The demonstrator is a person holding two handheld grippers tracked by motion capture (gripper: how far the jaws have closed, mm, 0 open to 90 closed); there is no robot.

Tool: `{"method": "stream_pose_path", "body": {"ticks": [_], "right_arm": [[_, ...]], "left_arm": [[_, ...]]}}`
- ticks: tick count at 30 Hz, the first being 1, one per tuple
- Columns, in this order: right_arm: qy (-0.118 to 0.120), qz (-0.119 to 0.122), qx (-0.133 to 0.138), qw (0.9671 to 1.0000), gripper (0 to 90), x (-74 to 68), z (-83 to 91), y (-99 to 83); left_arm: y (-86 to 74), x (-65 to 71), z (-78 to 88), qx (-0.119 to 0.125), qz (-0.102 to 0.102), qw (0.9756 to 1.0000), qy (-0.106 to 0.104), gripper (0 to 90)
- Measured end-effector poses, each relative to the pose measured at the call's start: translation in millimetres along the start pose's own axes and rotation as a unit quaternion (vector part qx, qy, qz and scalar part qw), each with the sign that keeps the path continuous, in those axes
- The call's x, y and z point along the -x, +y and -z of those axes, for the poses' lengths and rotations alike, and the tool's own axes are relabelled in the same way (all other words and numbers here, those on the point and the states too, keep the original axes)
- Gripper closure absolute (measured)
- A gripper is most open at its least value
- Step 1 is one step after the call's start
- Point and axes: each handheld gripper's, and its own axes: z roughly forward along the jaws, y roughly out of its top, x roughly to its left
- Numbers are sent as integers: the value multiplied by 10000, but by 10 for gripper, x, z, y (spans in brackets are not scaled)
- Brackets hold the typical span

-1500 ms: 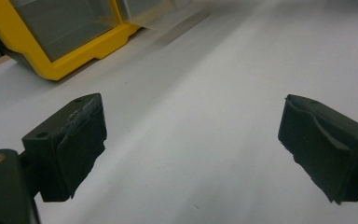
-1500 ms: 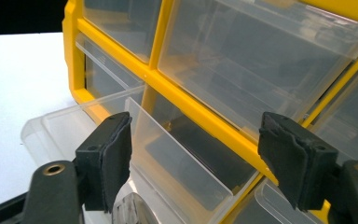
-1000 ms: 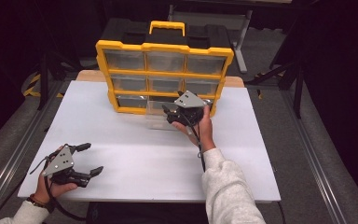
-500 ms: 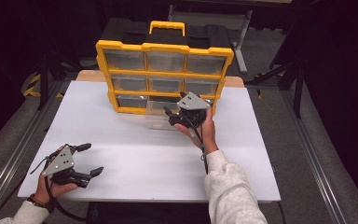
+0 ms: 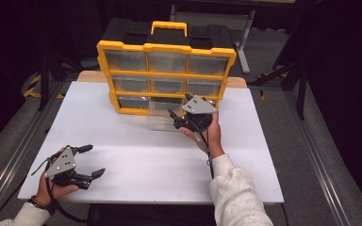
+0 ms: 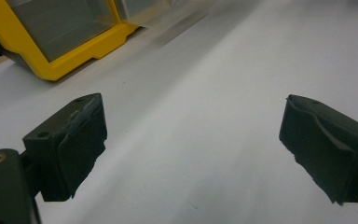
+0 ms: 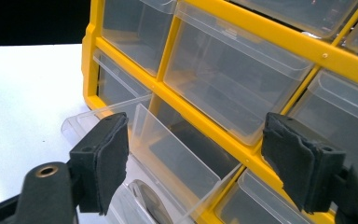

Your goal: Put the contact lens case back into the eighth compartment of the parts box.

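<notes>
The white desk (image 5: 122,141) stands on a grey floor (image 5: 311,155) in a dark room, with metal stand legs (image 5: 245,42) behind it.

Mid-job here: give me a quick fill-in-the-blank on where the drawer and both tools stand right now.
1. The frame of the organizer is coloured ____.
2. The clear drawer pulled out onto the table comes from the ____ row.
3. The right tool, whose jaws have just been opening, sits at that drawer with its pads ____ of it.
4. The jaws of the left tool are ____, with nothing between them.

Missing words: yellow; bottom; clear; open
</notes>
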Motion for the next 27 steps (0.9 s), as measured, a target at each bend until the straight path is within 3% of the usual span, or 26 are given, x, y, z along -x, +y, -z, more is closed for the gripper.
{"method": "stream_pose_path", "body": {"ticks": [7, 27], "right_arm": [[-54, 101, -6, 9999, 243, -23, 73, -19], [21, -10, 72, 10000, 238, -56, 262, -91]], "left_arm": [[-1, -3, -3, 8, 28, 10000, 12, 85], [0, 1, -6, -35, -17, 10000, -1, 89]]}}
